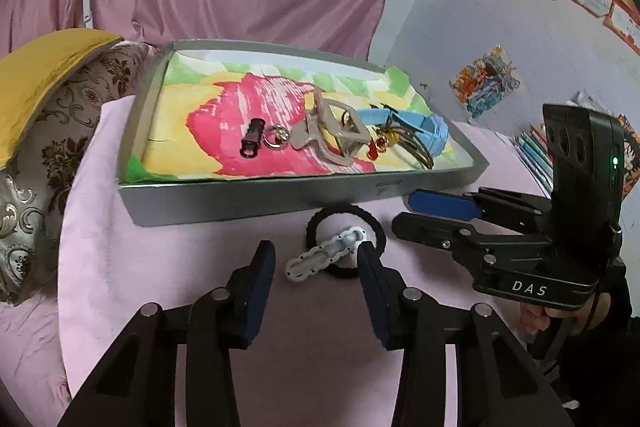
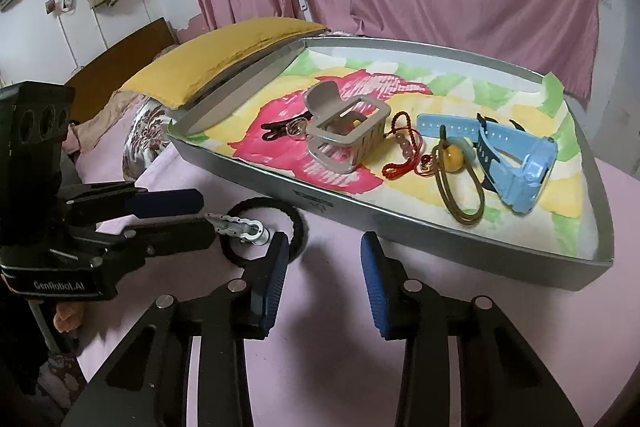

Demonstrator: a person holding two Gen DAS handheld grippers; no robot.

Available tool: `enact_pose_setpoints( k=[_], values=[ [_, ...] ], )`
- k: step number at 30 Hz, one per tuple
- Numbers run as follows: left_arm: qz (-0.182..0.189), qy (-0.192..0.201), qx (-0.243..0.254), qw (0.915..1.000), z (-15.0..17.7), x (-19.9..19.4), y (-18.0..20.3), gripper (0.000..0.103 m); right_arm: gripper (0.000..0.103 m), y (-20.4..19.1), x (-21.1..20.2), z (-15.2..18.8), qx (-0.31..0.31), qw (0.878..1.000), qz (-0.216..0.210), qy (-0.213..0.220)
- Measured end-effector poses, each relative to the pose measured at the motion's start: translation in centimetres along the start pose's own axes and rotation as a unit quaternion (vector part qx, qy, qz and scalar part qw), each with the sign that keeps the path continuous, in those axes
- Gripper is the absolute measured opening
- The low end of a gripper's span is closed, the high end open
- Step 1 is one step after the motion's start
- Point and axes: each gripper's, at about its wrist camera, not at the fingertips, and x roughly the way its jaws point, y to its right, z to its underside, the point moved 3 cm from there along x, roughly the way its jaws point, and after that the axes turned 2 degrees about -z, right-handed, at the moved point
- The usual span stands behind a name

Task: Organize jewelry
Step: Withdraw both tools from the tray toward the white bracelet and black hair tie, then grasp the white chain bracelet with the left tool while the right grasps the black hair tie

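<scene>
A white hair clip (image 1: 325, 257) lies on the pink cloth across a black hair tie (image 1: 347, 213), just in front of the silver tray (image 1: 280, 197). My left gripper (image 1: 316, 249) is open and low over the cloth. The clip lies between its fingers, and I see no pad pressing on it. To the right, my right gripper (image 2: 324, 239) is open over bare cloth, its left finger (image 2: 276, 259) beside the hair tie (image 2: 296, 227). The tray holds a grey claw clip (image 2: 346, 131), a blue watch (image 2: 520, 163), a red bead string (image 2: 404, 151), a yellow bead on a cord (image 2: 456, 155) and a small black clip (image 1: 252, 139).
The tray (image 2: 480, 251) is lined with bright painted paper and stands at the far side of the pink cloth. A yellow cushion (image 1: 44, 67) and a patterned pillow (image 1: 60, 131) lie to its left. A pink curtain hangs behind. A person's hand (image 1: 560, 315) holds the right gripper.
</scene>
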Motion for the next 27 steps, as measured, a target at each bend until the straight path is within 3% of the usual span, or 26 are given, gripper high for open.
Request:
enact_pose_setpoints(
  k=[7, 16, 20, 27],
  values=[
    [-0.013, -0.025, 0.023, 0.9993, 0.2, 0.8, 0.6, 0.025, 0.033, 0.0, 0.4, 0.0, 0.000, 1.000, -0.002, -0.008],
    [-0.027, -0.021, 0.036, 0.9988, 0.5, 0.2, 1.3, 0.006, 0.033, -0.2, 0.7, -0.1, -0.003, 1.000, 0.001, -0.012],
    [-0.039, -0.021, 0.014, 0.9989, 1.0, -0.1, 1.0, 0.004, 0.029, -0.6, 1.0, -0.1, -0.006, 1.000, -0.001, -0.017],
    [-0.030, -0.018, -0.008, 0.9994, 1.5, -0.1, 0.7, 0.004, 0.029, -1.6, 1.9, -0.4, -0.016, 1.000, 0.003, -0.021]
  ],
)
